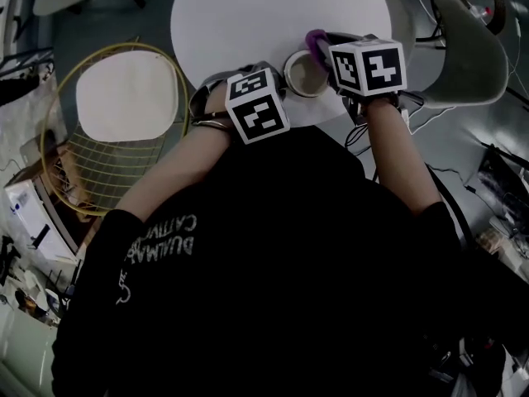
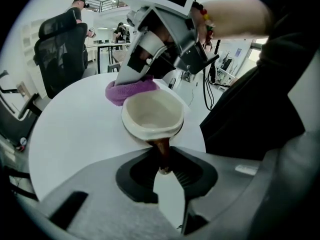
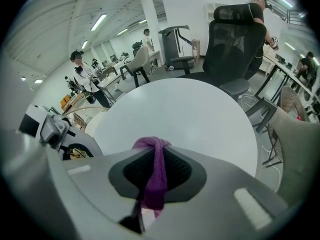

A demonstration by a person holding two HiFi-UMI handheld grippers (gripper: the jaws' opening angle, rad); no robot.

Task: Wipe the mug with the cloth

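Where marker cubes (image 1: 257, 106) crowd the head view, only part of the mug (image 1: 304, 74) and a sliver of cloth (image 1: 316, 40) show at the desk (image 1: 248, 15) edge. The left tool (image 2: 164, 166) clamps the mug's handle (image 2: 162, 151); the right tool (image 3: 152, 179) pinches the cloth at its far rim. A wire chair (image 1: 124, 98) stands beside the desk.

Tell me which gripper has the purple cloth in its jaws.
The right gripper: the purple cloth is pinched between its jaws. The left gripper is clamped on the brown handle of the mug instead.
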